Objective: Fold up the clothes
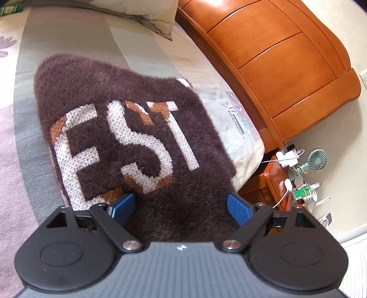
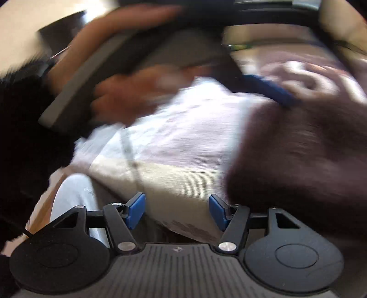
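A fuzzy dark brown sweater with white knitted letters and orange patches lies spread on the bed sheet. My left gripper is open just above the sweater's near part, its blue pads wide apart with brown fabric showing between them. The right wrist view is blurred by motion. There my right gripper is open over the mattress edge, with nothing between its pads. The sweater is to its right. A hand holds the left gripper, whose blue finger touches the sweater.
An orange wooden headboard runs along the right of the bed, with a pillow at the top. A nightstand beside the bed carries chargers, cables, small bottles and a green fan. A pale trouser leg shows below left.
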Motion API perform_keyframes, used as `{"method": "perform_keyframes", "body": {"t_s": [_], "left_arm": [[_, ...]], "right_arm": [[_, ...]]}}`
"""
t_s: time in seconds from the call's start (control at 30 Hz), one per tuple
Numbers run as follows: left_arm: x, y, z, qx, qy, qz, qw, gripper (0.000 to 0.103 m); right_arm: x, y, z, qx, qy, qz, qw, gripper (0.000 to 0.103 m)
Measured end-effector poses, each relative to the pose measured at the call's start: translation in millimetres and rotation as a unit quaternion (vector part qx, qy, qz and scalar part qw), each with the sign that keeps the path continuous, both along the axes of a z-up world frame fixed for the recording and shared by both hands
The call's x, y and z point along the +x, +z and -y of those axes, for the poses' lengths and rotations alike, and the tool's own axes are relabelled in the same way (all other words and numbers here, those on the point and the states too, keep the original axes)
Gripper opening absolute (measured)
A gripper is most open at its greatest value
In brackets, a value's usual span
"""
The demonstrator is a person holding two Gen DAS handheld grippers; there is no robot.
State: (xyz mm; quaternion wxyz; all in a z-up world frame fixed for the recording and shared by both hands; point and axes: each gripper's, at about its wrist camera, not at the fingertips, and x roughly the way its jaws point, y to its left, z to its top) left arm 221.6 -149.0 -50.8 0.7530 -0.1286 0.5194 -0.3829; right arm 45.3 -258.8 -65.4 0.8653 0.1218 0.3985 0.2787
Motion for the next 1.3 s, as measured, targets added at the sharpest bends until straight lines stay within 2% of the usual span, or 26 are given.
{"method": "perform_keyframes", "body": {"t_s": [0.1, 0.17, 0.27, 0.33, 0.4, 0.43, 0.5, 0.57, 0.63, 0.77, 0.83, 0.93, 1.07, 1.3], "left_arm": [[-7, 19, -2, 0.006, -0.004, 0.03, 0.9995, 0.088], [-7, 21, -3, 0.008, -0.001, 0.037, 0.9993, 0.089], [-4, 19, -5, 0.01, 0.005, 0.042, 0.999, 0.091], [-2, 17, -6, 0.012, 0.01, 0.046, 0.9988, 0.091], [0, 16, -7, 0.013, 0.015, 0.049, 0.9986, 0.091], [1, 15, -7, 0.014, 0.017, 0.051, 0.9985, 0.091], [3, 14, -8, 0.015, 0.021, 0.054, 0.9982, 0.091], [5, 12, -10, 0.017, 0.026, 0.058, 0.9979, 0.091], [7, 11, -11, 0.019, 0.031, 0.061, 0.9975, 0.091], [14, 27, -8, 0.003, 0.03, 0.084, 0.996, 0.091], [20, 37, -1, -0.01, 0.025, 0.095, 0.9951, 0.092], [29, 34, 6, -0.015, 0.028, 0.096, 0.9948, 0.092], [43, 6, 11, -0.009, 0.041, 0.069, 0.9968, 0.092], [61, 2, 15, -0.024, 0.065, 0.047, 0.9965, 0.092]], "right_arm": [[-10, 20, 32, -0.007, -0.026, 0.011, 1.0, 0.071], [-22, 38, 58, -0.003, -0.049, 0.029, 0.998, 0.078], [-25, 57, 86, -0.007, -0.094, 0.079, 0.992, 0.086], [-19, 56, 98, -0.008, -0.124, 0.092, 0.988, 0.086], [-8, 42, 105, -0.026, -0.154, 0.083, 0.984, 0.086], [-1, 29, 106, -0.044, -0.172, 0.06, 0.982, 0.086], [4, 10, 113, -0.045, -0.173, 0.024, 0.984, 0.086], [-2, 7, 116, -0.025, -0.162, 0.033, 0.986, 0.086], [-4, 18, 120, -0.014, -0.158, 0.041, 0.986, 0.086], [9, 59, 127, -0.013, -0.157, 0.114, 0.981, 0.093], [30, 63, 122, -0.034, -0.154, 0.134, 0.978, 0.097], [38, 50, 124, -0.034, -0.161, 0.124, 0.979, 0.098], [49, 32, 127, -0.034, -0.17, 0.109, 0.979, 0.1], [66, 6, 132, -0.03, -0.185, 0.085, 0.979, 0.103]]}}
